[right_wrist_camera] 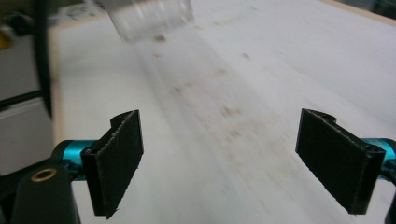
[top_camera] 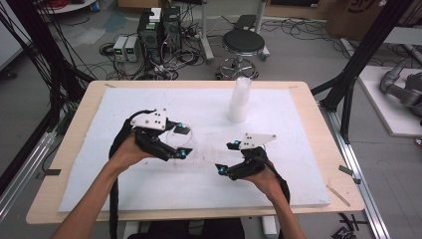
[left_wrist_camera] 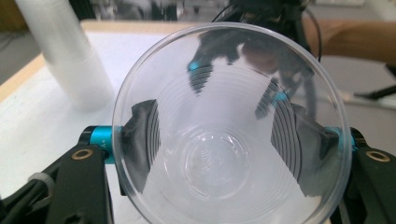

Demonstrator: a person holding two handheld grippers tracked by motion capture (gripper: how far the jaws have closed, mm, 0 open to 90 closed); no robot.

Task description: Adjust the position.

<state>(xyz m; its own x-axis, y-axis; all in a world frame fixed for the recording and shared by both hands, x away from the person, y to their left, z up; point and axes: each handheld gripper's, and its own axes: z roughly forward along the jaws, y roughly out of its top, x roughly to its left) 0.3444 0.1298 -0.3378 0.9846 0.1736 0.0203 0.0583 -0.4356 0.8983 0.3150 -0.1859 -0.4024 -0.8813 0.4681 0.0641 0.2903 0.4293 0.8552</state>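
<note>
Clear cup [left_wrist_camera: 231, 126] clamped in left hand-held gripper [top_camera: 180, 141], right hand-held gripper [top_camera: 227, 156] agape — white foam mat [top_camera: 149, 184], wooden table [top_camera: 328, 149], stool [top_camera: 243, 42]

Both forearms come in from the bottom of the high view, each hand wrapped around a gripper above the table. The left gripper [top_camera: 182, 141] sits left of centre, its jaws pointing right and closed against the sides of a clear cup [left_wrist_camera: 231, 126]. The right gripper [top_camera: 226, 157] sits just right of centre, pointing left, its jaws spread wide with nothing between the pads [right_wrist_camera: 119, 161].
</note>
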